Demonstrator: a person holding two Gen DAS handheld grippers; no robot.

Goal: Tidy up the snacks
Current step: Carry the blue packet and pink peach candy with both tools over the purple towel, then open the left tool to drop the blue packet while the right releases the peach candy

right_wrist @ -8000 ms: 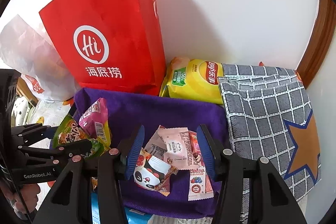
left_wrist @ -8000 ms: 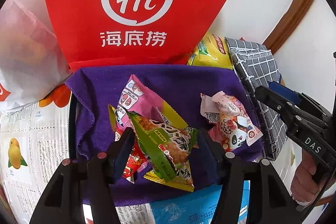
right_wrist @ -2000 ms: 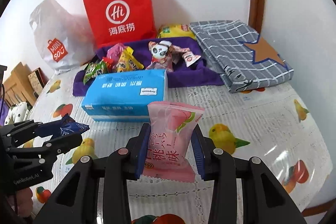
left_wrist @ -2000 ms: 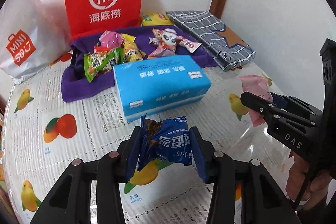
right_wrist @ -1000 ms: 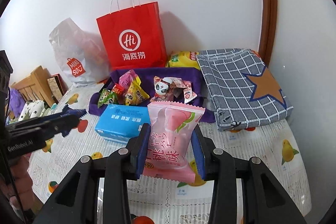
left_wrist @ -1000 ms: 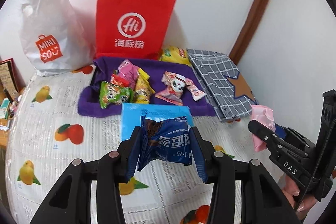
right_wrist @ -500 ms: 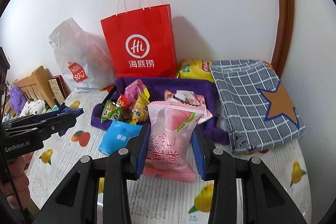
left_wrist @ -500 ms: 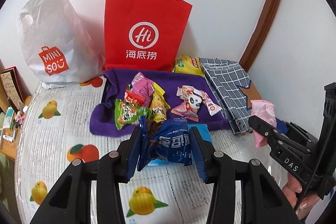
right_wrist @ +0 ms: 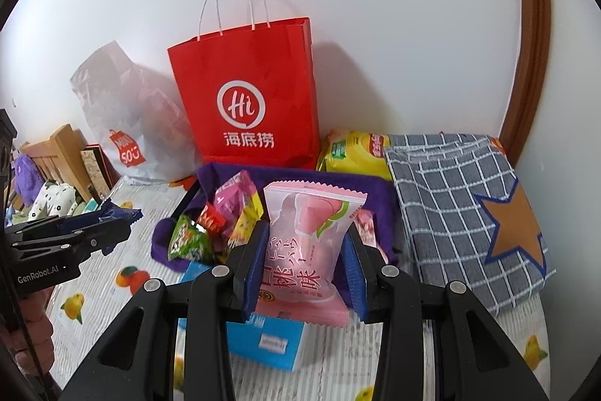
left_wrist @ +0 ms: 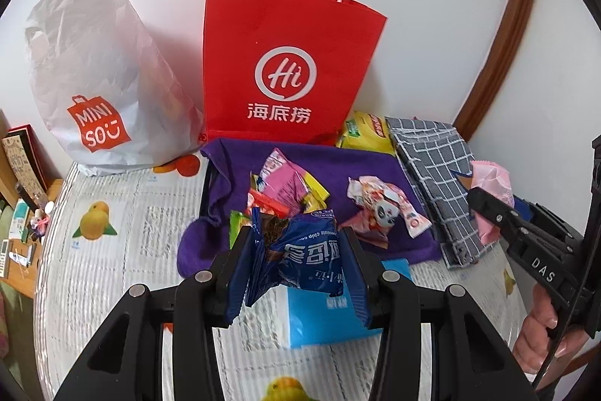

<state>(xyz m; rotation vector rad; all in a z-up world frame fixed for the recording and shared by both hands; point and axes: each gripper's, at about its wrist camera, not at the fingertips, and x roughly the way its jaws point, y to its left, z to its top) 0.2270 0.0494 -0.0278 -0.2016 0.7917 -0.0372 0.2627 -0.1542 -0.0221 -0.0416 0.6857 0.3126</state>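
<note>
Two piles of snacks already sit on the purple cloth [left_wrist: 360,160], while the left gripper [left_wrist: 296,264] clamps a blue packet [left_wrist: 304,254] and the right gripper [right_wrist: 306,260] clamps a pink packet [right_wrist: 308,243], neither yet set down

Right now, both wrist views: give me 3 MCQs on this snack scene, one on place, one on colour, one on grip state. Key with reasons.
1. Where does the yellow chip bag lie?
A. on the purple cloth
B. at the wall, between the red paper bag and the checked fabric bag
C. on top of the blue tissue pack

2. What colour is the packet in the left gripper?
A. dark blue
B. pink
C. green

3. What is the right gripper doing?
A. open over the cloth
B. shut with nothing in it
C. shut on the pink peach packet

Key:
1 B: it sits beside the red paper bag, against the checked fabric bag.
2 A: the dark blue packet fills its jaws.
3 C: both pads press the pink peach packet.
</note>
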